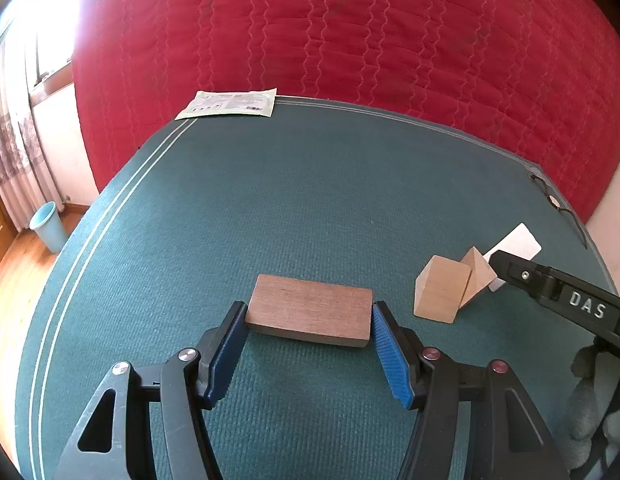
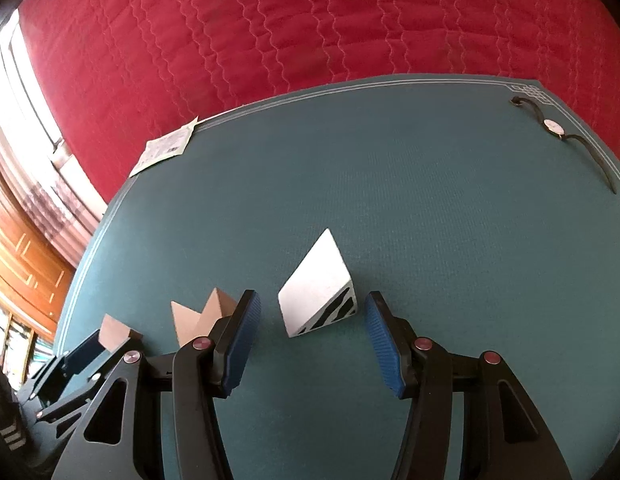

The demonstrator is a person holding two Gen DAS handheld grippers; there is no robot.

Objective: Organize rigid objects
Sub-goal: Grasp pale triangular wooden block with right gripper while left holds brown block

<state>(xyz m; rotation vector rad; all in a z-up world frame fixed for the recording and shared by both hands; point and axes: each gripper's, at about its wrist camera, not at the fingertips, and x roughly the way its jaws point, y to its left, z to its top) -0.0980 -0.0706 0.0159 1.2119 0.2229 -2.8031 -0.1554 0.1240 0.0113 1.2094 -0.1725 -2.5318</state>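
Observation:
A flat brown wooden block (image 1: 310, 310) lies on the green mat (image 1: 310, 200). My left gripper (image 1: 309, 314) has its blue pads at the block's two short ends, touching or very close to them. Two light wooden blocks (image 1: 444, 292) stand to the right, also in the right wrist view (image 2: 202, 316). A white block with black stripes (image 2: 320, 300) lies between the spread fingers of my right gripper (image 2: 310, 304), with gaps on both sides. The right gripper also shows in the left wrist view (image 1: 510, 268).
A paper packet (image 1: 230, 104) lies at the mat's far left corner. A wristwatch (image 2: 558, 132) lies at the far right corner. A red quilt (image 1: 350, 32) rises behind the mat. A blue bin (image 1: 48, 226) stands on the floor at left.

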